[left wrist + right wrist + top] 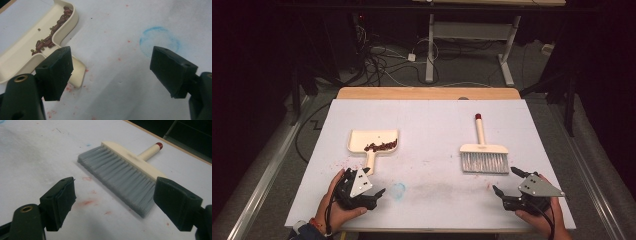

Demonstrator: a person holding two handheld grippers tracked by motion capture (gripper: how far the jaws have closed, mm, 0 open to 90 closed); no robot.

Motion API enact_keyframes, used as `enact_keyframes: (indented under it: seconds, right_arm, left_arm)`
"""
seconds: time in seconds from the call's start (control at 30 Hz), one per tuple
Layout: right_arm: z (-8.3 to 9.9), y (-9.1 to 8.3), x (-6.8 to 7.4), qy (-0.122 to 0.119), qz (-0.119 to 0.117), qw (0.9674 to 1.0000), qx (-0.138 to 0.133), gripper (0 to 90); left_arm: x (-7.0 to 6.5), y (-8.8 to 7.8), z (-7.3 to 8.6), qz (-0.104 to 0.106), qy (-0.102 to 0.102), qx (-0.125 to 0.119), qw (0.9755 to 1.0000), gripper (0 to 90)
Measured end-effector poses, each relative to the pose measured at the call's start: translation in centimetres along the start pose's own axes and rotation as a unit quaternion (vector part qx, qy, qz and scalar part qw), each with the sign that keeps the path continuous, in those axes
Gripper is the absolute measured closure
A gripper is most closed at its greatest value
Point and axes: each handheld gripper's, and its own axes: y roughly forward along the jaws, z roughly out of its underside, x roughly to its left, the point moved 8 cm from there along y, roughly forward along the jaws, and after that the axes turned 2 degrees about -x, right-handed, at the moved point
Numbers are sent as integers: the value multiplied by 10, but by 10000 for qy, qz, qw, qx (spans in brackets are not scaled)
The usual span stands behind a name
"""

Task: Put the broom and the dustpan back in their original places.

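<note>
Left gripper (373,184) low at near-left edge of white table (432,125), jaws spread wide, nothing between them; cream dustpan (373,141) lies just ahead, its handle end beside one jaw, a line of dark red beans (381,146) heaped along its back wall. Right gripper (506,181) at near-right, jaws likewise wide apart and empty, with hand brush (484,156) flat on table just beyond, grey bristles toward the person, red-tipped handle pointing away. Faint blue ring (159,40) and red smudges (87,202) on surface between.

Both hands rest low near the table's front edge, left gripper (373,183) and right gripper (504,181) with jaws spread wide
</note>
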Motion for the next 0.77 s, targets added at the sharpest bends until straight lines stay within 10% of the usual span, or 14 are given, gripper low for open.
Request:
enact_keyframes:
  seconds: [0.77]
  right_arm:
    - [-3, 1, -1, -11, 47, 10000, -54, 183]
  left_arm:
    - [1, 4, -1, 75, -45, 2, 10000, 179]
